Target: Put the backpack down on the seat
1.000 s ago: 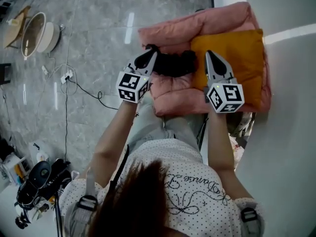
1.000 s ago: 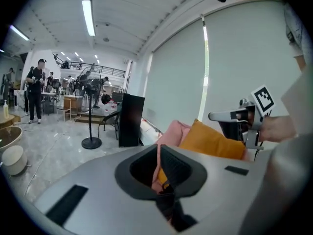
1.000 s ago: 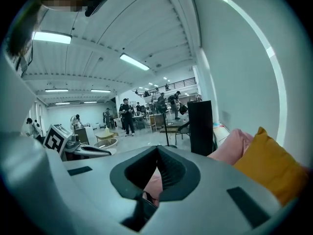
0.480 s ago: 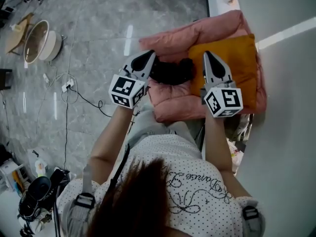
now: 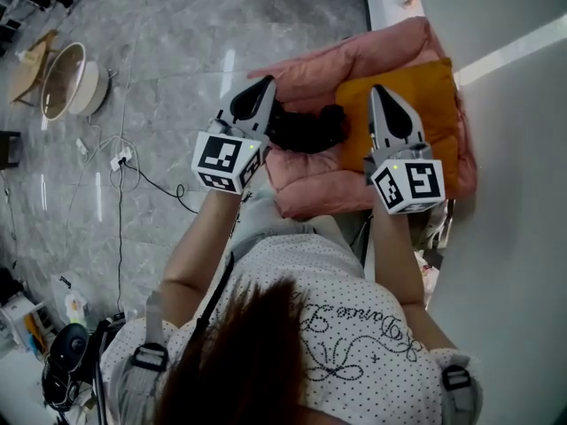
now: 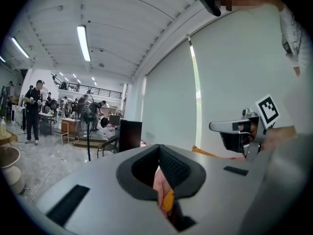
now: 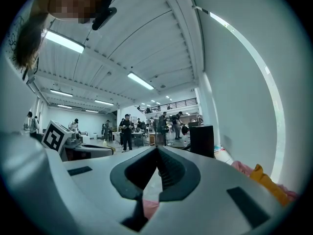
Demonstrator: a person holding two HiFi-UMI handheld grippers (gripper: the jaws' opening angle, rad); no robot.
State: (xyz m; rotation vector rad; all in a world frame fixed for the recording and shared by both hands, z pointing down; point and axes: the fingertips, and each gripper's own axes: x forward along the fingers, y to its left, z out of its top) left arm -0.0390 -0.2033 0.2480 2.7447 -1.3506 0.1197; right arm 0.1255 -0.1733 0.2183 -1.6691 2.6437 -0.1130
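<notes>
The left tongs (image 5: 263, 83) and right tongs (image 5: 379, 93) hover shut and empty either side of the black backpack (image 5: 307, 128), which lies on the pink seat (image 5: 310, 184) left of the orange cushion (image 5: 434, 118); a strap snagging on a tip could drag it off.

The backpack (image 5: 306, 127) lies on the seat (image 5: 310, 187), left of the cushion (image 5: 434, 122), between the left gripper (image 5: 265, 81) and the right gripper (image 5: 379, 91); a wall (image 5: 518, 237) stands right.

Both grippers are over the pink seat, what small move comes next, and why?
Probably draw both grippers back and away. The black backpack already lies on the pink seat beside the orange cushion, and the left gripper and right gripper are shut, holding nothing.
</notes>
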